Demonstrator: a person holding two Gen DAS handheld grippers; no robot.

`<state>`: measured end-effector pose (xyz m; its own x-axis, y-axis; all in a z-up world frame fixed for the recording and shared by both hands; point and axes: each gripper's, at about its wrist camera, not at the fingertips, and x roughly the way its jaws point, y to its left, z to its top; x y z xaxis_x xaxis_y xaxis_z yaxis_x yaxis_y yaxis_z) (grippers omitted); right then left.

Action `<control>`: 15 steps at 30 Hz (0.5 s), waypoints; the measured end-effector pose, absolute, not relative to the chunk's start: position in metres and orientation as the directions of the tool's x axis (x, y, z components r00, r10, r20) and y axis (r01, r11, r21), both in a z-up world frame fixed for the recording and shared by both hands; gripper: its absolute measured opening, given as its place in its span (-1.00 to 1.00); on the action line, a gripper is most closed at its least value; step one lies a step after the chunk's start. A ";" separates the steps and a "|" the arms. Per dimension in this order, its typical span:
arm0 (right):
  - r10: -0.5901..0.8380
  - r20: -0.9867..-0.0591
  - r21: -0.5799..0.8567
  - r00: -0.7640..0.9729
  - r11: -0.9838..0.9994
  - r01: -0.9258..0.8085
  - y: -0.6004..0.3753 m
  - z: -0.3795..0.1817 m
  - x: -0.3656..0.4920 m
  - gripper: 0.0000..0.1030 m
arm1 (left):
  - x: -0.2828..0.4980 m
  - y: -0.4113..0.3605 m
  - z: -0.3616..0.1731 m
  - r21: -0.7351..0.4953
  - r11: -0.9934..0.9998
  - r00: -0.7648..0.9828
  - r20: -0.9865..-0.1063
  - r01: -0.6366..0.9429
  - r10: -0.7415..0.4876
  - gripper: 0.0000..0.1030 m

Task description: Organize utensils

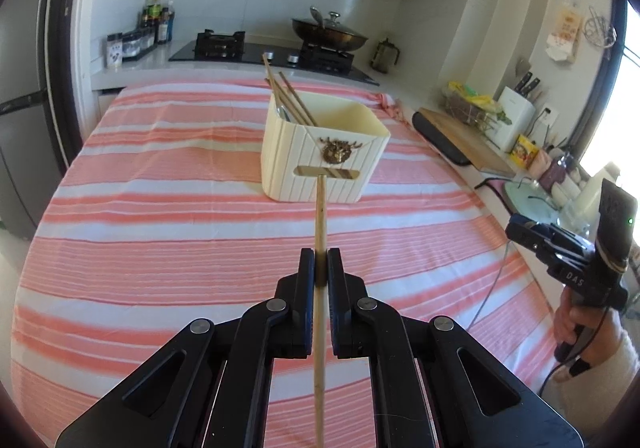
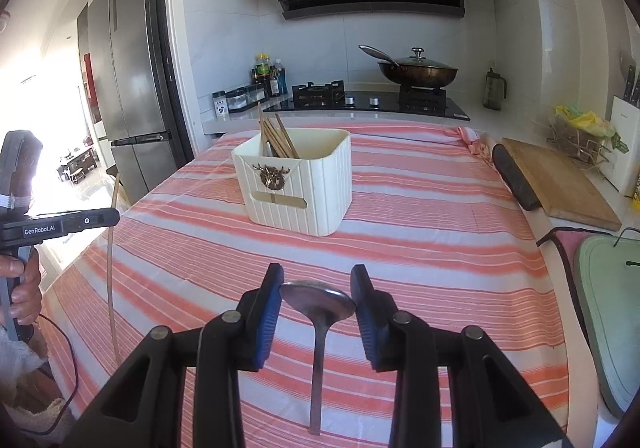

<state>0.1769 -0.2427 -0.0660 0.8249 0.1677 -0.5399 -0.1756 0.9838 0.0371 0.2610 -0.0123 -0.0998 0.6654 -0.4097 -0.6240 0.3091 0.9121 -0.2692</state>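
My left gripper (image 1: 320,260) is shut on a pale wooden chopstick (image 1: 320,216), which runs straight out between the pads toward a cream ribbed utensil holder (image 1: 320,156). Several brown chopsticks (image 1: 292,100) and a metal utensil lean in that holder's far left corner. My right gripper (image 2: 318,274) is shut on a metal spoon (image 2: 318,302), with the pads pressing the sides of its bowl and the handle trailing back toward the camera. The holder (image 2: 296,184) stands ahead of it on the striped cloth. The right wrist view shows the left gripper (image 2: 100,217) at the left edge with its chopstick (image 2: 112,268) hanging down.
A pink and white striped cloth (image 2: 440,248) covers the counter. A wooden cutting board (image 2: 560,184) and a pale green mat (image 2: 612,308) lie along the right edge. A hob with a lidded wok (image 2: 418,72) is behind, bottles and jars (image 2: 264,84) at back left, a fridge (image 2: 128,88) further left.
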 end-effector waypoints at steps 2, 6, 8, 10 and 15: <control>0.165 -0.537 0.044 0.827 0.985 -0.168 -0.243 -0.066 0.180 -0.32 | 0.258 -0.012 -0.100 -0.272 0.912 0.667 -0.622 0.307 -0.410 -0.91; 0.169 -0.522 0.066 0.836 0.985 -0.158 -0.245 -0.062 0.180 -0.32 | 0.254 -0.012 -0.095 -0.278 0.910 0.675 -0.609 0.309 -0.415 -0.91; 0.172 -0.514 0.067 0.840 0.985 -0.161 -0.245 -0.058 0.180 -0.32 | 0.254 -0.012 -0.092 -0.276 0.909 0.681 -0.602 0.312 -0.417 -0.91; 0.174 -0.506 0.066 0.845 0.984 -0.164 -0.244 -0.053 0.182 -0.32 | 0.256 -0.011 -0.091 -0.277 0.909 0.685 -0.597 0.312 -0.417 -0.91; 0.180 -0.494 0.060 0.850 0.983 -0.174 -0.242 -0.041 0.189 -0.33 | 0.260 -0.012 -0.089 -0.295 0.902 0.682 -0.591 0.315 -0.431 -0.91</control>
<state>0.1890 -0.2423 -0.0409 0.8504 0.1804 -0.4943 -0.1738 0.9830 0.0598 0.2596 -0.0117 -0.0894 0.6821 -0.4310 -0.5908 0.3148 0.9022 -0.2948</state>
